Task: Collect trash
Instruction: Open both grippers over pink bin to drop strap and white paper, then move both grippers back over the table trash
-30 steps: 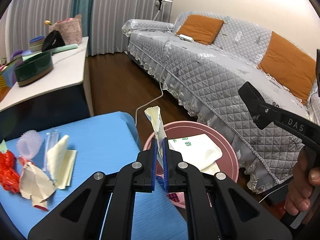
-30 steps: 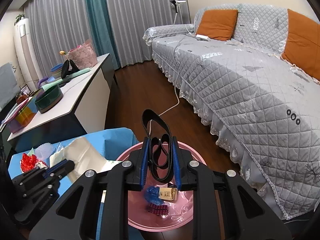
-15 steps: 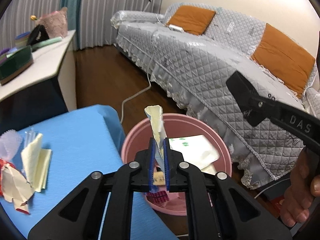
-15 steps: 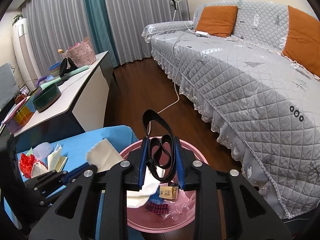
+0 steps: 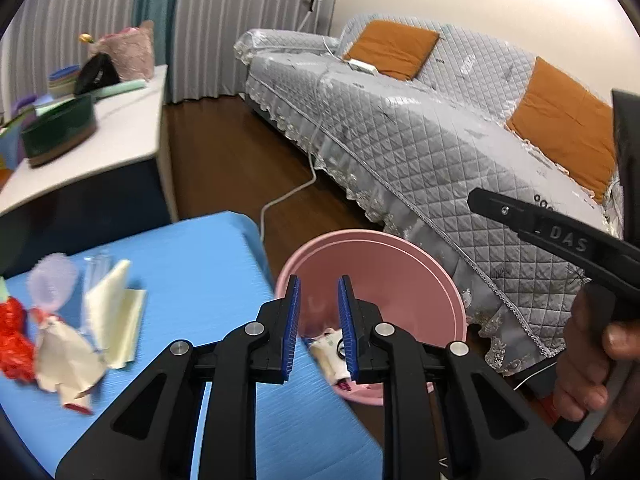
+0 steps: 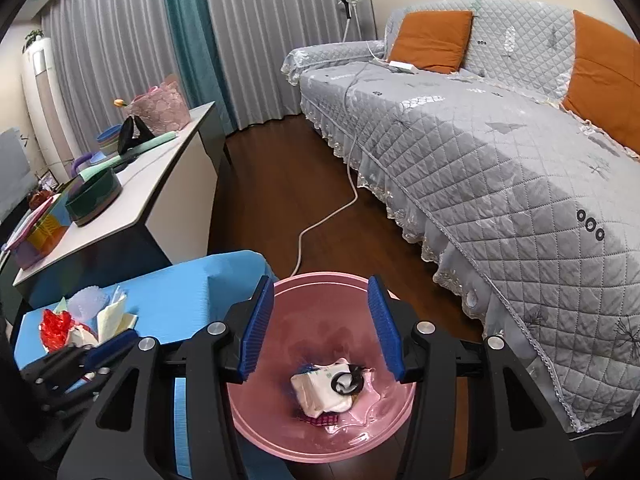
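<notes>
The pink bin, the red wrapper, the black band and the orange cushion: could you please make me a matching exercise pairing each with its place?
Things:
1. pink bin
2. red wrapper
3. black band
4. orange cushion

Places:
A. on the sofa
B. inside the bin
C. on the floor beside the blue table
D. on the blue table

Pairs: 1-C, 2-D, 3-B, 4-A

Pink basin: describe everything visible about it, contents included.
The pink basin is round, smooth and glossy, apparently plastic, standing upright and open on the dark wood floor beside the blue table and near the sofa's lace hem. At its bottom lie a crumpled white wrapper with green print, a coiled black band, clear film and a small dark red scrap. Both grippers are above it, jaws opening and empty; neither touches it.
</notes>
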Demonstrator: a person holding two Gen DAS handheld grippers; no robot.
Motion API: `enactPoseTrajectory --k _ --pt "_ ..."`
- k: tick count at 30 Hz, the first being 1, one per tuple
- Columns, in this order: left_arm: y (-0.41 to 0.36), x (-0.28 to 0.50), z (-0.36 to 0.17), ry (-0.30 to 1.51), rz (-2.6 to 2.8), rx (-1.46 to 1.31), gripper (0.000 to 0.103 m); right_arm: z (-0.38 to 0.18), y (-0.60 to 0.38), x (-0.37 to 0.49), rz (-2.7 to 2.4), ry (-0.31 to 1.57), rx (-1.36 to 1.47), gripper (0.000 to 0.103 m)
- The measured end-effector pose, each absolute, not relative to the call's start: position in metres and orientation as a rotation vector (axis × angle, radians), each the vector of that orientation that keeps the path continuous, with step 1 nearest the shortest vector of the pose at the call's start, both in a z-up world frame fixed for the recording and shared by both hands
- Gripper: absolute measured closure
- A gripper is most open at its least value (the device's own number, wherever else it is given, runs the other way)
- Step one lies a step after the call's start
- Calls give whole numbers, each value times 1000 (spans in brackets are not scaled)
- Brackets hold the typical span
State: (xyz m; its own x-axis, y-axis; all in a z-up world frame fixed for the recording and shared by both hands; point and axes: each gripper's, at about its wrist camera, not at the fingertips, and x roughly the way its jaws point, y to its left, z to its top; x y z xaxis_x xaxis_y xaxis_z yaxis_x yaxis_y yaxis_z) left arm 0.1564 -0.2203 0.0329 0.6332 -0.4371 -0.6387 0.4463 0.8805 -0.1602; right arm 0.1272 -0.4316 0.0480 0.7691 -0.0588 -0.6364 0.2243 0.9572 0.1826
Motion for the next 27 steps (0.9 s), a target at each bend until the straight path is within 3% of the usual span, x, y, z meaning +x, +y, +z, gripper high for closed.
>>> enactPoseTrajectory --k 27 --pt "-10 116 78 634 -205 -52 83 71 -313 118 47 570 253 58"
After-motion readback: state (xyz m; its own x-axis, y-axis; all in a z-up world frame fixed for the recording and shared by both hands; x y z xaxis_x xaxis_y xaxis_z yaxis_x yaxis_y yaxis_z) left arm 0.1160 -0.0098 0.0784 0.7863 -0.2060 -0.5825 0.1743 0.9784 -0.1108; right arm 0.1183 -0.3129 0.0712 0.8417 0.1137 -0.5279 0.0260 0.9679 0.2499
